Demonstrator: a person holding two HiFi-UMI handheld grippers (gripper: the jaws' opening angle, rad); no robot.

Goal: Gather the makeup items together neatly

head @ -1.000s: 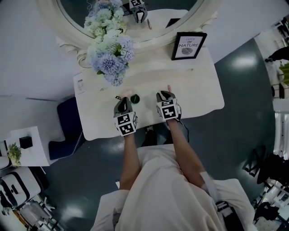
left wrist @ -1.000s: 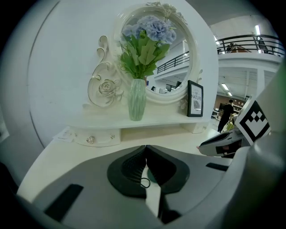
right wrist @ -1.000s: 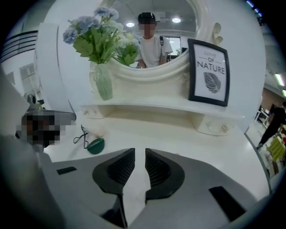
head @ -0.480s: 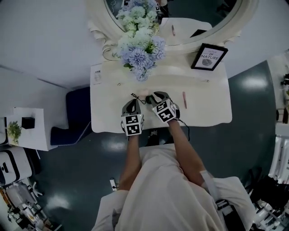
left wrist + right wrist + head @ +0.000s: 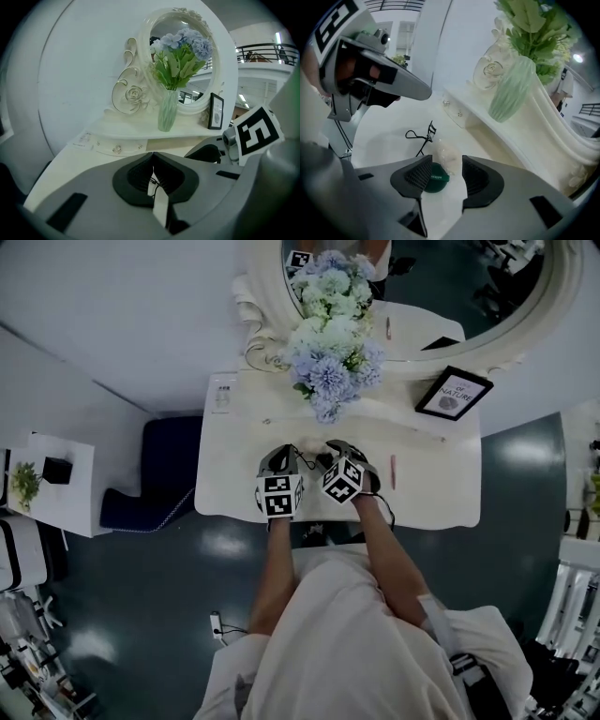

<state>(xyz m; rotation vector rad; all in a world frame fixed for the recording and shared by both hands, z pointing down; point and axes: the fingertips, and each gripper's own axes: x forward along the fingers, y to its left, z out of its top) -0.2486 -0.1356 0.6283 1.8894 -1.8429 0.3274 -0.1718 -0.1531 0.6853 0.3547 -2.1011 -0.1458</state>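
Observation:
My right gripper [image 5: 446, 168] stands open over the white dressing table [image 5: 234, 484]; its jaws have just been opening. A dark green round makeup item [image 5: 436, 180] lies on the table between them, close to the left pad. A clear-wrapped pale item [image 5: 446, 154] and a black eyelash curler [image 5: 421, 138] lie just past it. My left gripper [image 5: 152, 161] has its tips together, with a thin black line in the slit below; I cannot tell whether it holds anything. In the head view the left gripper [image 5: 281, 456] and right gripper [image 5: 323, 457] are side by side. A pink pencil [image 5: 393, 471] lies to the right.
A green vase [image 5: 511, 89] of blue and white flowers [image 5: 333, 343] stands on the raised back shelf under the oval mirror [image 5: 487, 287]. A framed print [image 5: 454, 395] leans at the back right. A small card [image 5: 222, 395] lies back left. A navy stool [image 5: 155, 474] stands left of the table.
The right gripper has moved left, next to the left gripper, and rolled. The pink pencil that was at its tip now lies apart on the table. The left gripper shifted right.

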